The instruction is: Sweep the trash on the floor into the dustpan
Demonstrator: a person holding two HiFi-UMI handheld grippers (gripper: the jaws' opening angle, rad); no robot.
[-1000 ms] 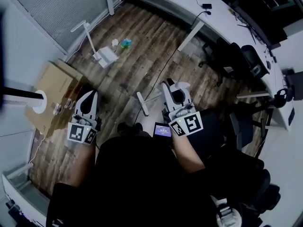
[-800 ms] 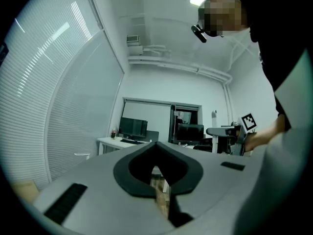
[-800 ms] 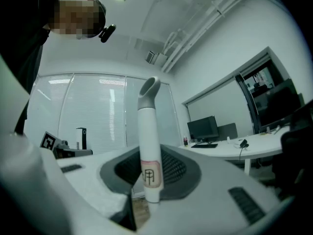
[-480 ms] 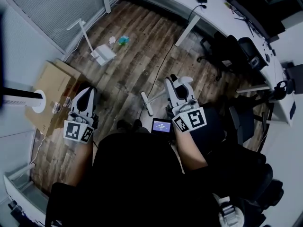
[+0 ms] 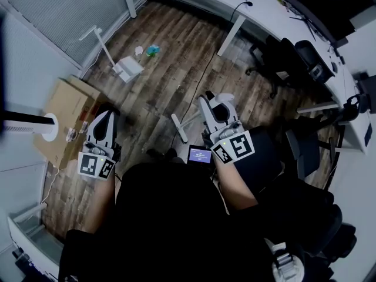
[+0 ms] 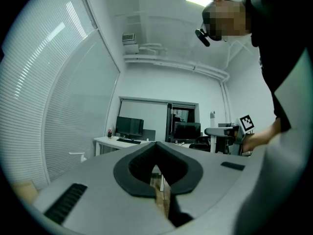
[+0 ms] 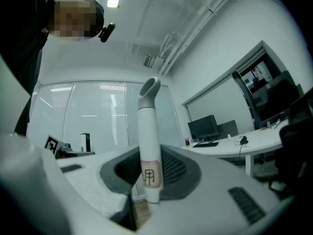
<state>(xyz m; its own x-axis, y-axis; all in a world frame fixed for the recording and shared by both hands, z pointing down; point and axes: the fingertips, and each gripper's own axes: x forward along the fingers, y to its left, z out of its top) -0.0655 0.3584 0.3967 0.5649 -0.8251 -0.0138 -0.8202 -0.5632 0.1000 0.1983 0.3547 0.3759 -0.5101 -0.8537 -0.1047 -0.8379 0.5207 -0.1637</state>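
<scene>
In the head view a white dustpan point(image 5: 127, 69) with a long upright handle stands on the wood floor at the far left. Teal and white bits of trash point(image 5: 151, 50) lie just beyond it. My right gripper point(image 5: 215, 103) is shut on the white broom handle point(image 7: 148, 160), which stands upright between its jaws point(image 7: 146, 182). The broom's head point(image 5: 179, 128) rests on the floor to that gripper's left. My left gripper point(image 5: 104, 114) is held level beside a cardboard box, shut with nothing in it point(image 6: 159, 179). Both grippers are well short of the dustpan.
A cardboard box point(image 5: 66, 116) and a white cylinder point(image 5: 35, 126) stand at the left by the blinds. A curved white desk point(image 5: 276, 17) with black office chairs point(image 5: 294, 63) runs along the far right. A cable crosses the floor. A small lit screen point(image 5: 200, 155) sits at the person's waist.
Both grippers have drifted a little across the floor with the person. The broom stays in the right grip and the left jaws stay shut.
</scene>
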